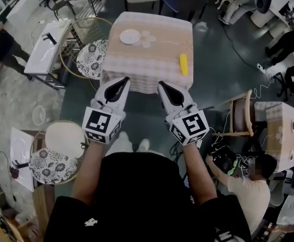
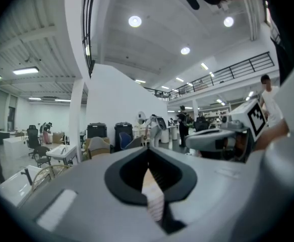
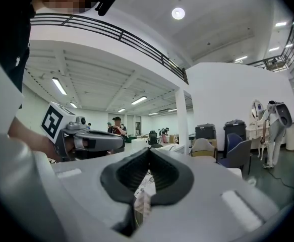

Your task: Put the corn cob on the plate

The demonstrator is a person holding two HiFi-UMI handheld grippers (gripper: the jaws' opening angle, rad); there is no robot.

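i'm standing short of the table (image 1: 159, 52) with both tools held out level in front of me, and neither has anything in it. my left gripper (image 1: 123, 80) has its jaws pressed together, tips meeting, nothing between them. my right gripper (image 1: 162, 85) is the same: closed tight and empty. in the left gripper view and the right gripper view i see only the hall beyond the tips, no table yet, so i judge the reach has not really begun.

the corn cob (image 1: 183, 64) lies on the checked cloth near the table's right edge, on my side of the middle, its long axis running roughly away from me. the plate (image 1: 129, 36) sits well apart from it, toward the far left corner, and looks bare.

the cob is on my right, so i'd use the right gripper for this 1 pick. first i must open its jaws wide before i get close; arriving shut would just nudge the cob, and it's round, so it may roll toward the edge. i'd tip the nose down, come in over the cob's middle with the jaws straddling it across its width, and close firmly but not hard enough to squirt it out. then lift clear of the cloth, carry it across to the plate and lay it down low. the left gripper can stay back, out of the path.
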